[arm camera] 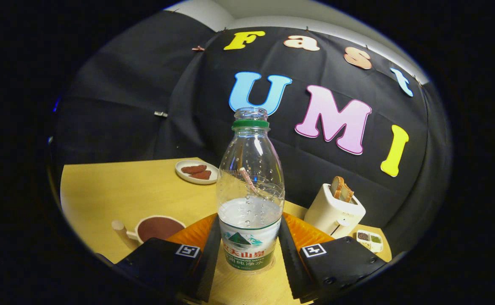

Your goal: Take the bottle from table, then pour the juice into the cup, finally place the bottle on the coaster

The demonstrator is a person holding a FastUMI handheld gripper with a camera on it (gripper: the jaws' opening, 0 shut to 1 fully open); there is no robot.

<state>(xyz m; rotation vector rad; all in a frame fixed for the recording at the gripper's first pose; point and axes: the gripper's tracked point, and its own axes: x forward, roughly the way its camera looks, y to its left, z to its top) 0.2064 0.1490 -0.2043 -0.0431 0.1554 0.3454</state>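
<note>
Between the two fingers of the gripper [249,254] stands the bottle [250,190], upright, its labelled lower part framed by a finger on either side. The fingers sit close against the label, and their inner faces seem to meet the plastic, though whether they press on it or merely flank it cannot be told from this angle. The bottle is clear, uncapped, with a green ring at the neck, and liquid fills roughly its lower half. Under the bottle lies an orange coaster [311,233], its ridged edge showing on both sides of the bottle behind the fingers; the bottle's base looks to rest on or just at it. Left of the bottle, on the wooden table [116,195], sits a cup [156,228] with dark liquid inside. Beyond the bottle and to its left is a small plate [196,171] with brown pieces on it. Right of the bottle stands a pale toaster [334,209] with bread slices poking out, and near it a little divided dish [370,240].
</note>
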